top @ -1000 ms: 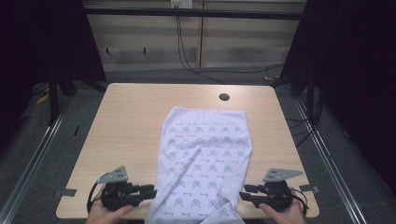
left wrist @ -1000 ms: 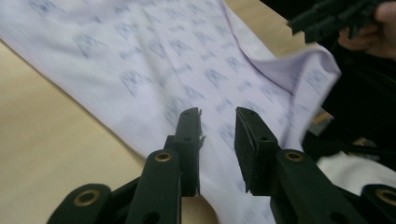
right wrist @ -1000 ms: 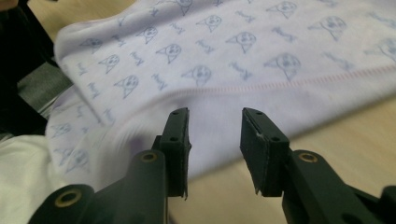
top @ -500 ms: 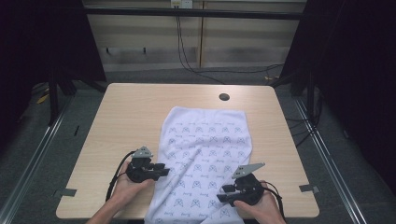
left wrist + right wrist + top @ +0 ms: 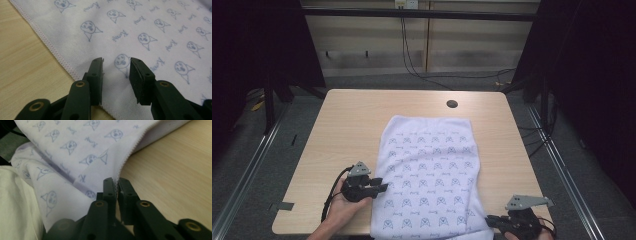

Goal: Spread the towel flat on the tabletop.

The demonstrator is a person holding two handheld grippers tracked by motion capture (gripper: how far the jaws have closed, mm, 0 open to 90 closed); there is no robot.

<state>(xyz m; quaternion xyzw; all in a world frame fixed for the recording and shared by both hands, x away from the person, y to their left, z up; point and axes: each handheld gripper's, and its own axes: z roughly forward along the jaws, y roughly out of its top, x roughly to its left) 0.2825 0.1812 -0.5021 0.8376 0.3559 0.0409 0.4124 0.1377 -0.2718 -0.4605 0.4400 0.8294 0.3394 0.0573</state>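
On the wooden desk [image 5: 347, 130], a white cloth [image 5: 429, 170] printed with small blue faces and script lies spread flat, long axis running away from the person, its near end draped over the desk's near edge. A dark round hole [image 5: 452, 104] sits in the desk top beyond the cloth's far edge, apart from it.

Left tool [image 5: 382, 187]: held in the person's left hand [image 5: 344, 205] at the cloth's left hem, about two-thirds of the way down. Jaws stand apart and have just been opening. In the left gripper view the left tool [image 5: 116, 68] hangs just over the cloth [image 5: 140, 30], stitched hem beside its left jaw, fabric in the gap but the pads not pressing on it. Released.

Right tool [image 5: 492, 220]: at the near right corner of the cloth, by the desk's near edge. Jaws have just been closing. In the right gripper view the right tool [image 5: 116, 186] has the zigzag-stitched hem of the cloth [image 5: 82, 150] nipped between its pads, the edge rising from the jaws. Clenched on the cloth. Bare desk [image 5: 175, 170] wood lies to one side; a pale fabric [image 5: 17, 205] shows at the other.
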